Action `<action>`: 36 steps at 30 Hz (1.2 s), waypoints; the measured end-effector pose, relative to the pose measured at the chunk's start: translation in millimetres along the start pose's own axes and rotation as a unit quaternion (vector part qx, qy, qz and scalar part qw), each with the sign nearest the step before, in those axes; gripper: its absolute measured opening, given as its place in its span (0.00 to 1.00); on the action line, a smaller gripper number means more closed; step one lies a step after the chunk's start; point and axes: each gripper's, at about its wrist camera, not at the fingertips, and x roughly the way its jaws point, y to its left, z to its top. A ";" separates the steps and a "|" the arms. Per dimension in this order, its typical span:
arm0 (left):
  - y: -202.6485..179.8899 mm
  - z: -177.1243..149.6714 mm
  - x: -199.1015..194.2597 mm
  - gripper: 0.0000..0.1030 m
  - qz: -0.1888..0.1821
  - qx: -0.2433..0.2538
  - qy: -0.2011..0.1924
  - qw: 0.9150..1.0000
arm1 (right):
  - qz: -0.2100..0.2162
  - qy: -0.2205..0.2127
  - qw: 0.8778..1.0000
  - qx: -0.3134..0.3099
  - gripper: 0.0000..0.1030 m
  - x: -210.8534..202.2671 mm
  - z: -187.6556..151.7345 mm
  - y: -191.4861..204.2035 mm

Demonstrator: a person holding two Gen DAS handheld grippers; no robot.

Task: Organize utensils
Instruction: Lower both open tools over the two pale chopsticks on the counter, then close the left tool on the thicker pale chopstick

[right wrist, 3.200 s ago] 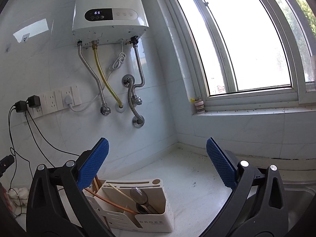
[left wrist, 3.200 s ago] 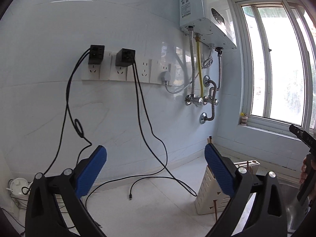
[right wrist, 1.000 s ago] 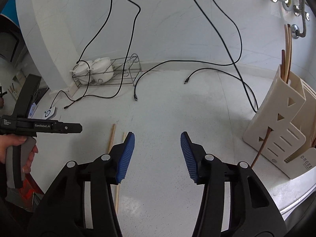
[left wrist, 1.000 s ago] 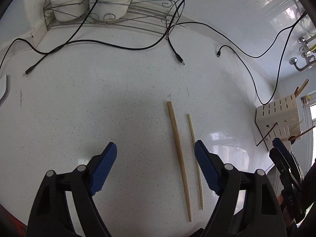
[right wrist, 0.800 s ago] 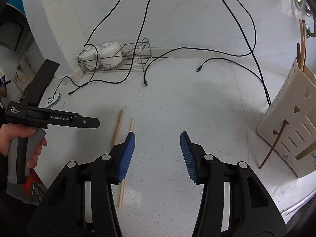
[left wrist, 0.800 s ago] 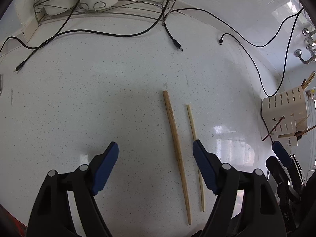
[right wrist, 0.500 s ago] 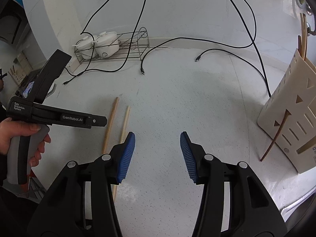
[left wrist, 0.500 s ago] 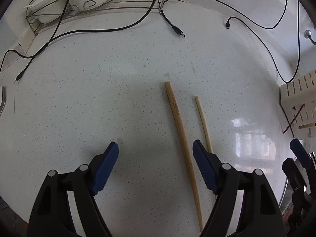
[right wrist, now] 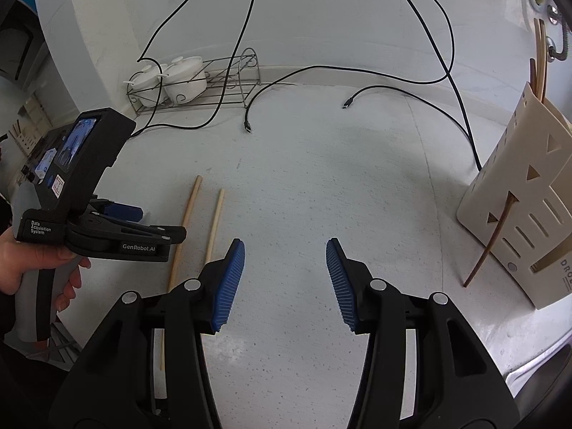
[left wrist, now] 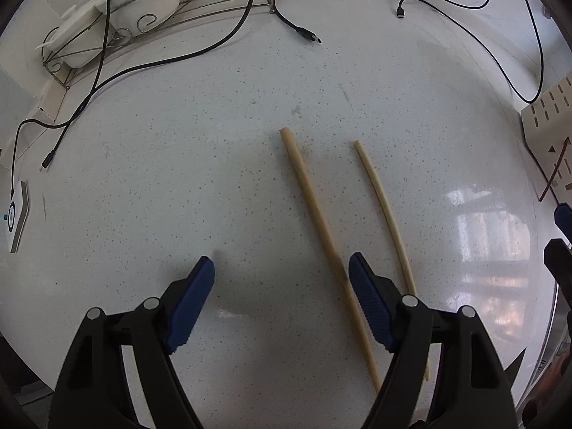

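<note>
I am at the pick-up step: two chopsticks lie loose on the tabletop and neither is in hand yet. My left hand-held gripper hangs low over the tabletop with its jaws spread wide and nothing between them. The thick chopstick runs from mid-tabletop back toward me and passes just beside the inner face of the left gripper's right-side finger, so it sits at the edge of the opening rather than centred in it. The thin chopstick lies alongside it, apart from it, and outside the jaws.

My right hand-held gripper is held to the side, jaws about half apart and empty, with bare tabletop between its fingers. From its view both chopsticks lie left of it, and the holder stands at the right edge of the tabletop, well apart from them, with a few sticks already in its slots.

As I judge it, the next move is to shift the left gripper slightly toward the thick chopstick so it lies across the middle of the opening, drop until the pads straddle it, and close. The stick is slim and round on a smooth top, so a squeeze that is off-centre could roll it away or nudge it into its neighbour.
</note>
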 end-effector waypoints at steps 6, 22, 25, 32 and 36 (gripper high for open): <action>1.5 -12.2 1.1 0.74 -0.002 0.000 0.014 1.000 | 0.002 -0.001 1.000 -0.002 0.44 -0.1 -0.3 5.5; 26.3 -15.2 -7.4 0.14 -0.009 0.013 0.014 1.000 | 0.018 0.010 1.000 -0.009 0.44 7.3 4.2 20.4; 38.5 -15.1 -10.2 0.06 -0.016 0.014 0.017 1.000 | 0.021 0.011 1.000 -0.015 0.44 8.6 5.8 25.1; 49.4 -19.1 -10.2 0.06 -0.019 0.014 0.010 1.000 | 0.038 0.040 0.998 -0.041 0.44 29.2 8.8 42.1; 55.1 -22.2 -11.1 0.06 -0.027 0.010 0.007 1.000 | 0.052 0.074 0.995 -0.051 0.39 54.3 10.7 51.3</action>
